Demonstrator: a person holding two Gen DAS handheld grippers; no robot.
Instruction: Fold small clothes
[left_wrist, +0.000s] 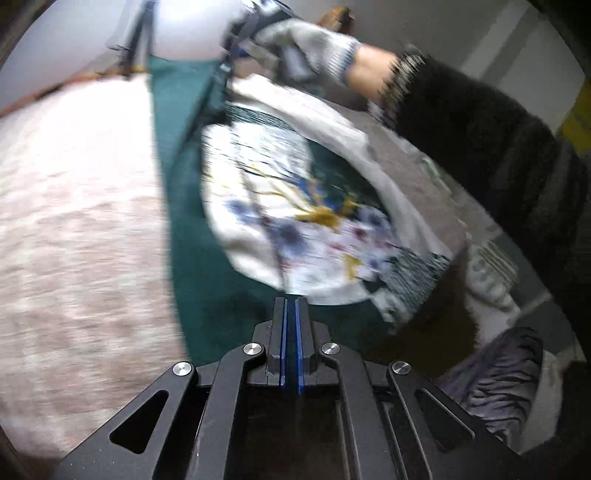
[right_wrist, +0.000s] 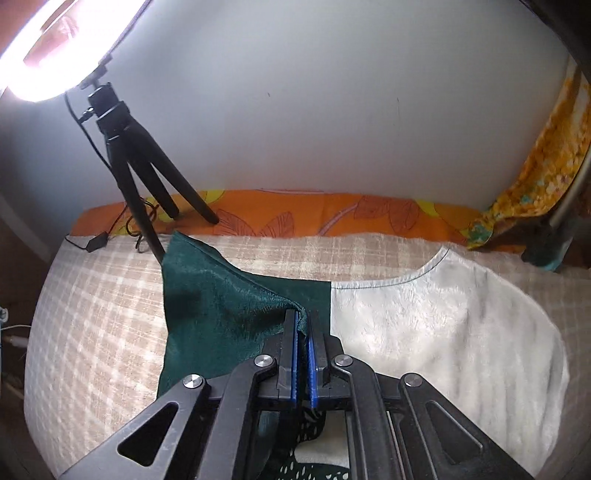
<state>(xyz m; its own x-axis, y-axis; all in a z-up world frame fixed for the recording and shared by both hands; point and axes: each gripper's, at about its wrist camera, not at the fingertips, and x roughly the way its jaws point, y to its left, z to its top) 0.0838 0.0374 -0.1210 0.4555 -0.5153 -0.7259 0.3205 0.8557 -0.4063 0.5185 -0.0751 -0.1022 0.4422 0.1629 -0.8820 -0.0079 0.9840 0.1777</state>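
The green cloth (right_wrist: 221, 314), soft, light and limp, is lying on the checked blanket (right_wrist: 92, 332) beside the white fleece piece (right_wrist: 443, 332). Its raised edge is being pinched by the closed right gripper (right_wrist: 302, 321). The left gripper (left_wrist: 290, 306) is being held closed w/ nothing between the pads, approx. over the printed garment (left_wrist: 288, 206). Hems are judged the best grip pts. The tripod (right_wrist: 133, 166) is standing near the cloth's far corner.

The right gripper (right_wrist: 302, 325) pinches a fold of the green cloth (right_wrist: 218, 314) – its jaws are closed on it. A fluffy white garment (right_wrist: 443, 332) lies just right, on the checked bed cover (right_wrist: 96, 314). A black tripod (right_wrist: 136, 162) stands far left.
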